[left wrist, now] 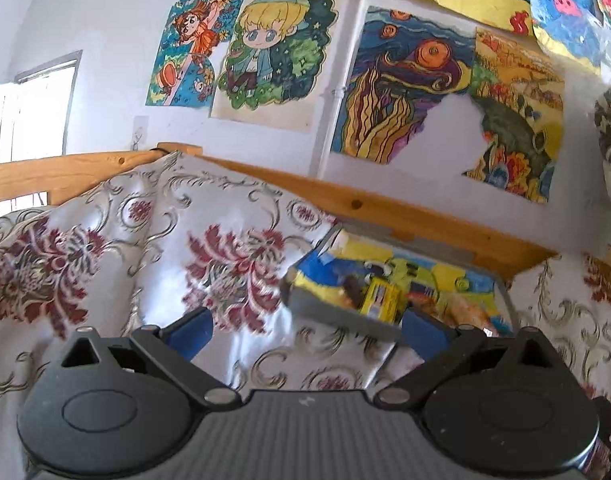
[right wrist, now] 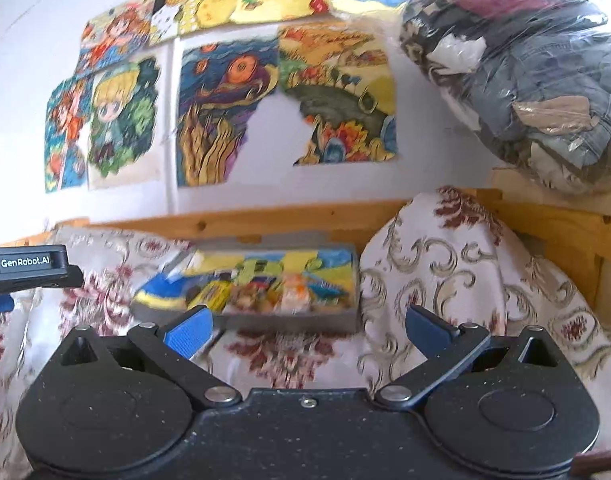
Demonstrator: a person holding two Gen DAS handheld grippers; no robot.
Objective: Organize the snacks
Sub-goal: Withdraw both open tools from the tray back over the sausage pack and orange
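We hold both grippers spread wide and empty over the flowered cloth (right wrist: 457, 280), and the whole move turns on how the grey tray (right wrist: 293, 322) lies from each of them. From the right gripper (right wrist: 308, 326) the tray sits at about twelve o'clock, just beyond the blue pads (right wrist: 189, 330), with its long axis running across us from nine to three; the snacks (right wrist: 265, 292) lie in a row along that axis, a yellow packet (right wrist: 211, 294) toward the nine o'clock end and orange ones further toward three. The frames are blurred, so we cannot tell the packets apart beyond colour. From the left gripper (left wrist: 307, 330) the same tray (left wrist: 337, 314) sits off at about one o'clock, turned cornerwise, its near wall passing behind the right-hand pad (left wrist: 421, 330), and the yellow packet (left wrist: 379, 298) shows just past that pad. The left gripper's body (right wrist: 25, 268) appears at nine o'clock in the right view, beside the tray's left end. We judge the right gripper squarer to the row, while the left is nearer the yellow packet, so either one only needs to go forward and down
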